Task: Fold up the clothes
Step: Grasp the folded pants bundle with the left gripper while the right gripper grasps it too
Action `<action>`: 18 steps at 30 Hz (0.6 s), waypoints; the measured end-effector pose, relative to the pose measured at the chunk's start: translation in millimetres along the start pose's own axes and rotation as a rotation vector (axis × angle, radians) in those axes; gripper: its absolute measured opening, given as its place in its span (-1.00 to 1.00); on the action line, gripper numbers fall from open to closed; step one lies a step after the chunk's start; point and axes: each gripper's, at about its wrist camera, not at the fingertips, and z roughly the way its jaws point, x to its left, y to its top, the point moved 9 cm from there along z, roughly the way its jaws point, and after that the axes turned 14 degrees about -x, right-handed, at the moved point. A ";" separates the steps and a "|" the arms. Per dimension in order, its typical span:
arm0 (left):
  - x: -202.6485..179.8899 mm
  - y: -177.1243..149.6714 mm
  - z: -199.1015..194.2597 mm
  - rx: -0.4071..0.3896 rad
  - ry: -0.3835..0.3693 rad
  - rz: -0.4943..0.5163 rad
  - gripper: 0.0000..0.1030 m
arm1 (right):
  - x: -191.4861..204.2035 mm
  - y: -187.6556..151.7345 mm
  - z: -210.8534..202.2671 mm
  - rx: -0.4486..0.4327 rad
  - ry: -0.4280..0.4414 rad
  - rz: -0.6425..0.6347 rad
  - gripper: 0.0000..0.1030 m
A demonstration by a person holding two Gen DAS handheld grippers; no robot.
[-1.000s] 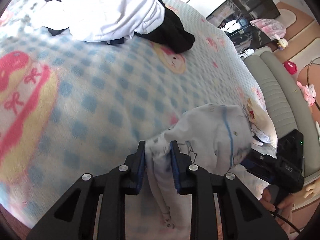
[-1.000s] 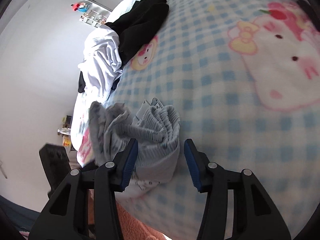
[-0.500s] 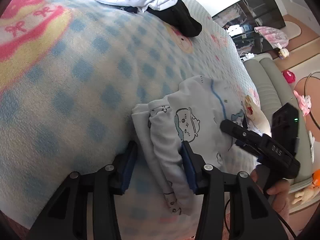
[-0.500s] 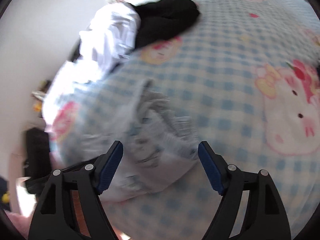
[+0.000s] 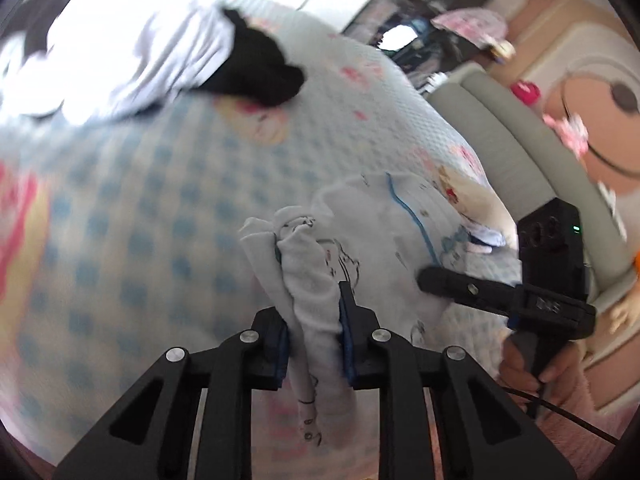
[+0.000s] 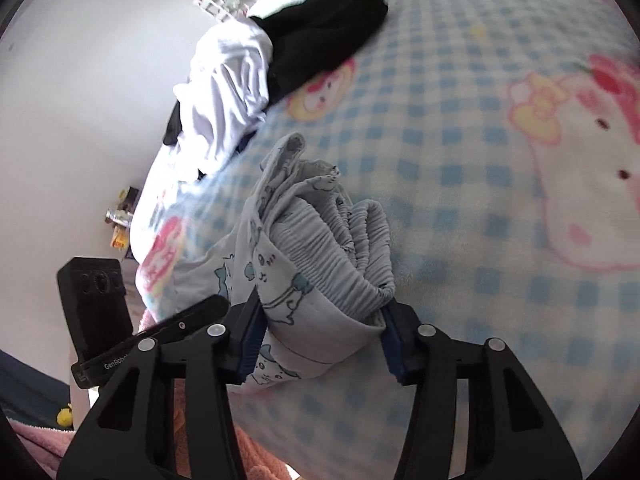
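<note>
**Both hand-held grippers clamped on the printed garment**

The left hand-held gripper (image 5: 312, 320) has its blue-padded fingers closed on a bunched fold of the pale, cartoon-printed cotton garment (image 5: 384, 232), which lies near the edge of the bed covered by a blue-and-white checked blanket with pink cartoon figures (image 5: 160, 200). The right hand-held gripper (image 6: 322, 330) grips the same garment (image 6: 320, 248) at its gathered, ribbed elastic waistband, the fabric pinched between both pads and rising in folds above them. Further back on the blanket, well apart from the garment, sits a heap of white clothing (image 6: 228, 92) touching a black piece of clothing (image 6: 320, 32). A grey padded bed frame (image 5: 520, 152) runs beside the mattress.
</note>
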 end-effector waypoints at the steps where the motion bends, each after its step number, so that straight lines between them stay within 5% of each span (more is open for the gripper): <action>1: -6.1 6.1 1.7 0.006 -0.014 0.023 -0.60 | 5.2 0.1 -10.7 -0.022 0.000 0.003 -0.02; 3: -13.7 16.1 8.3 0.030 -0.033 0.057 -0.58 | 13.4 -3.3 -34.6 -0.063 -0.012 0.015 0.03; 5: -8.5 13.6 25.1 0.110 0.024 0.066 -0.48 | 11.9 -12.6 -53.1 -0.086 -0.034 0.036 0.13; 9: 2.0 7.4 20.8 0.059 0.074 0.020 -0.47 | -33.0 -27.0 -69.8 -0.112 -0.328 -0.047 0.23; 11: 7.4 4.3 18.1 0.031 0.099 -0.004 -0.42 | -50.2 -25.8 -80.8 -0.134 -0.397 -0.030 0.26; 15: 18.2 -2.0 12.4 -0.024 0.147 -0.051 -0.27 | -39.0 -16.7 -87.7 -0.165 -0.292 0.007 0.26; 18: 13.1 2.3 9.8 -0.065 0.130 -0.046 -0.24 | -11.5 -6.5 -73.8 -0.177 -0.264 -0.103 0.29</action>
